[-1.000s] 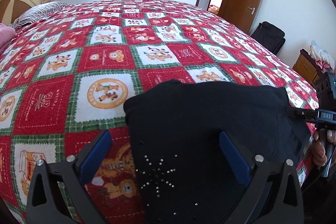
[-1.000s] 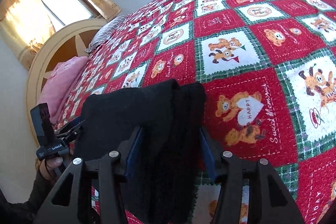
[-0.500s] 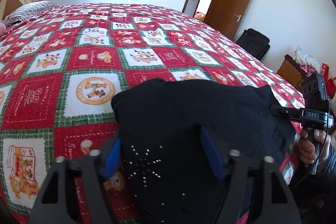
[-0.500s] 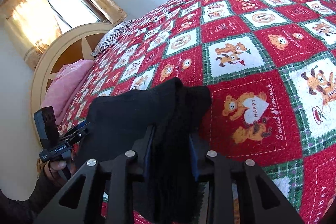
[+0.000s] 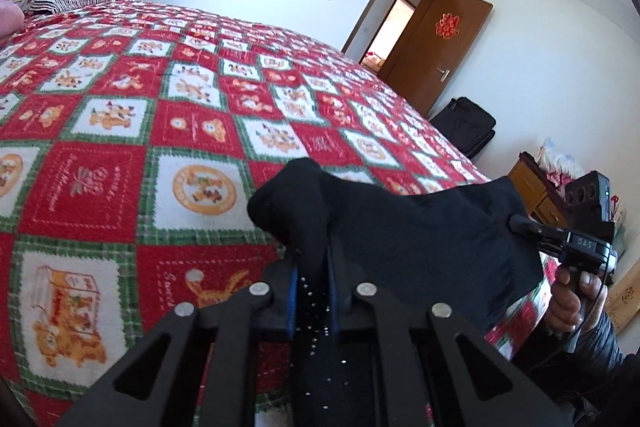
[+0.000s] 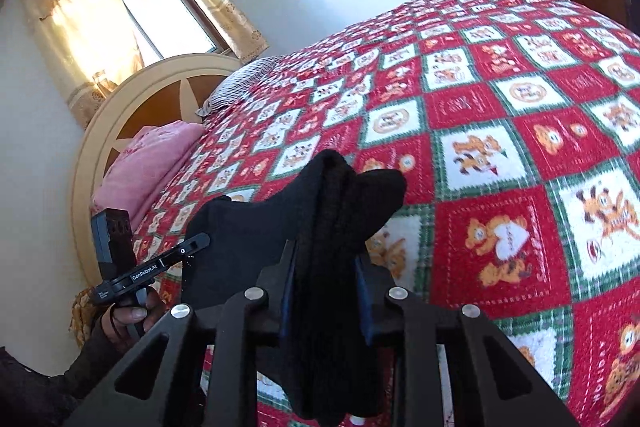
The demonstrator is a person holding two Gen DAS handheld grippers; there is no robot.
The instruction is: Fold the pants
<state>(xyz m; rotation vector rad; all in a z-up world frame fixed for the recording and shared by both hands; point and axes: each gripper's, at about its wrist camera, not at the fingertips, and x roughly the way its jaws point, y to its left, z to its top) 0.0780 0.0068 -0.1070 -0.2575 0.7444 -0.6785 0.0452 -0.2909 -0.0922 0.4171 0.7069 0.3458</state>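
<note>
Black pants [image 5: 420, 239] held up between two grippers above the near edge of a bed [image 5: 160, 107] covered in a red, white and green quilt. The left gripper [image 5: 312, 291] is clenched on one bunched edge of the pants, its blue-padded fingers [image 5: 293, 291] drawn almost together with studded cloth between them. The right gripper [image 6: 324, 291] grasps a thicker, several-layer wad of the same garment, its jaws closing a little further on the cloth; fabric hangs below both sets of fingers. Between the two grips the pants span in a slack sheet, and the far corners droop forward over the fingertips. Likely faults from this position: the thick wad in the right gripper may hold only its outer layers, so that inner layers slide out when the cloth is pulled taut; the left grip sits near an edge and could slip off under tension; the folded layers may shift against each other in the air, so that the edges land out of line. Uneven lowering of the two hands would lay the garment skewed or creased, and the part hanging nearest the person could catch on the bed's edge and drag the fold open.
</note>
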